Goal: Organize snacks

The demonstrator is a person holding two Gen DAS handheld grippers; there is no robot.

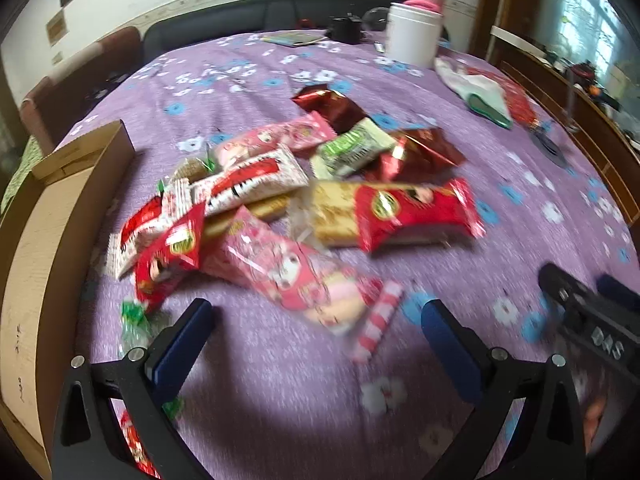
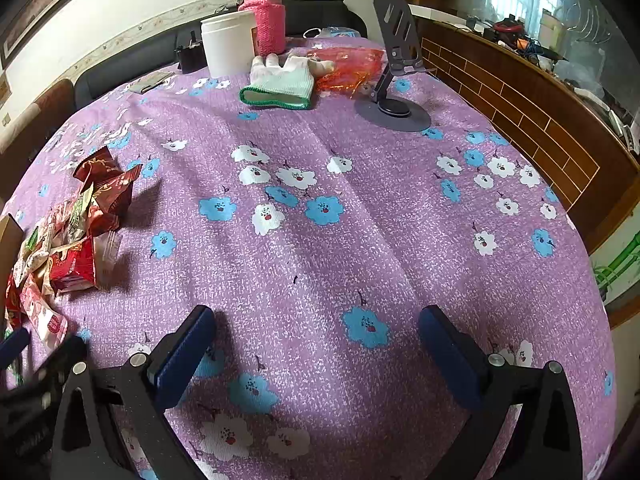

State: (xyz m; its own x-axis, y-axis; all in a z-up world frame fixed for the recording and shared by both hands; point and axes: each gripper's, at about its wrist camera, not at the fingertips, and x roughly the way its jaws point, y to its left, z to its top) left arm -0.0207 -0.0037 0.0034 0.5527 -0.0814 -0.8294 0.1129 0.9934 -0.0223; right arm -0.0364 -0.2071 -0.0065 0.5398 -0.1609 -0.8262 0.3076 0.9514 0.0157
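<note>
Left tool (image 1: pixel 316 320) spread wide and empty, the pink snack packet (image 1: pixel 288 276) lying just ahead, long axis slanting right. Cardboard box (image 1: pixel 60 200) waits left. Right tool (image 2: pixel 316 336), also spread and empty, faces bare tabletop (image 2: pixel 360 240); left is nearer.

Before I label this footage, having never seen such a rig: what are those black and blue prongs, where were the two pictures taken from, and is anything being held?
The prongs are the fingers of two hand-held grippers, each carrying its own camera. The left gripper looks at a pile of snack packets beside a cardboard box. The right gripper looks across bare purple tablecloth toward a white jar and a glove. Both are open and hold nothing.
</note>
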